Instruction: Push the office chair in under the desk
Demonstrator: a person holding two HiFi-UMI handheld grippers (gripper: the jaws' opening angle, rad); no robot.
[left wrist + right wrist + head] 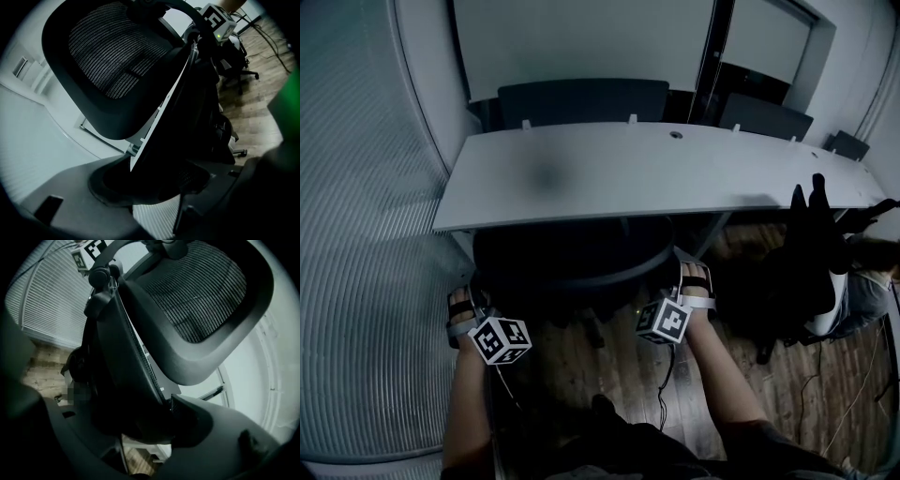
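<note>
A black mesh office chair (572,253) stands with its seat partly beneath the grey desk (628,173). Its back faces me. My left gripper (462,307) clamps the left edge of the backrest, and my right gripper (695,281) clamps the right edge. In the left gripper view the backrest rim (164,122) runs down between the jaws of the left gripper (154,187), with the mesh headrest (108,61) above. The right gripper view mirrors this: the backrest rim (136,366) sits inside the right gripper (145,427), under the headrest (201,296). The seat and the wheels are hidden.
A second black chair (806,272) draped with dark things stands at the right by the desk's end. More chairs (581,98) stand behind the desk. A ribbed glass wall (356,234) runs along the left. Cables (862,394) lie on the wooden floor at the right.
</note>
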